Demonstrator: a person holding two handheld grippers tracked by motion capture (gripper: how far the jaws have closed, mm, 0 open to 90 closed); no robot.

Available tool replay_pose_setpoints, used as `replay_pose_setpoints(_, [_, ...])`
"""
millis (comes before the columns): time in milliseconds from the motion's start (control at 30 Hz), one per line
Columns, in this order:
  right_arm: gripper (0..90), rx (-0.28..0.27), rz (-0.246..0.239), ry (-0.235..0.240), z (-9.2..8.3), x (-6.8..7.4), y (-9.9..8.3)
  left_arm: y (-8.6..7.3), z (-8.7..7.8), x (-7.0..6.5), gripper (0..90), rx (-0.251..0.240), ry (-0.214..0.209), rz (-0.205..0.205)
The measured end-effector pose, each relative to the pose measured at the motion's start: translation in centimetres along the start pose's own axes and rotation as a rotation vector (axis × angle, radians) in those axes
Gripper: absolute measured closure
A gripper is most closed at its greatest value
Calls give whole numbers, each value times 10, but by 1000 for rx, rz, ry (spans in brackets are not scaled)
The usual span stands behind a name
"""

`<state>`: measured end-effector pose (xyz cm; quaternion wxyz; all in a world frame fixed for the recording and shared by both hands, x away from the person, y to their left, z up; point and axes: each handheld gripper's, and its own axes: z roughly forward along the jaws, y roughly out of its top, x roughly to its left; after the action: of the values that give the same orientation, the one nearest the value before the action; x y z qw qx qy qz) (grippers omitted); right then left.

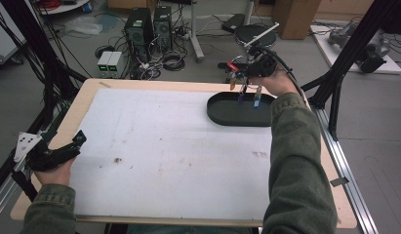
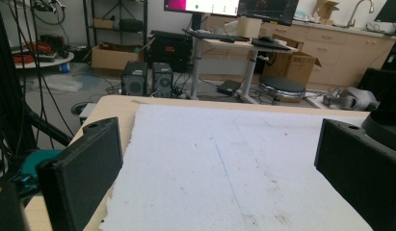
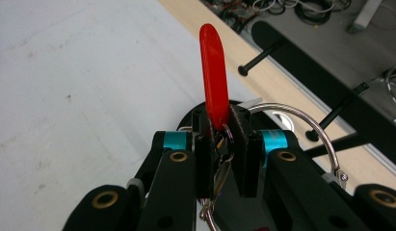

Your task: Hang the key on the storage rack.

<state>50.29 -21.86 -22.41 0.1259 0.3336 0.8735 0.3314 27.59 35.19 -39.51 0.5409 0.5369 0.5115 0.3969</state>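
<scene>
The right claw (image 3: 219,144) was clenched on the red tag (image 3: 214,72) of a light, dangly key ring (image 3: 301,125) above the black tray (image 1: 222,114) at the counter's far side; rigid tag gripped best. Left claw (image 2: 210,168) stood released.

tag (image 3: 214,72): red | ring (image 3: 301,120): silver | tray (image 1: 227,114): black | mat (image 1: 164,146): white | sleeve (image 1: 295,161): olive green

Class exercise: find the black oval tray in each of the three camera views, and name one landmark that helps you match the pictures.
High view: the black oval tray lies at the table's far right, under the right gripper and its dangling tags.
Left gripper view: a dark curved rim at the right edge, probably the tray.
Right gripper view: a dark patch behind the closed jaws may be the tray; too hidden to be sure.
Shared landmark: the white sheet covering the table.
</scene>
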Motion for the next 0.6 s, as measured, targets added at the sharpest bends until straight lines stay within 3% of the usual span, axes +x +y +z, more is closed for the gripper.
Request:
replay_pose_setpoints(333, [813,27,11,-15,5,-11,12,0,0,0,33,5,-3,2])
replay_pose_setpoints(600, [812,54,36,-20,16,-19,9,0,0,0,33,5,-7,7])
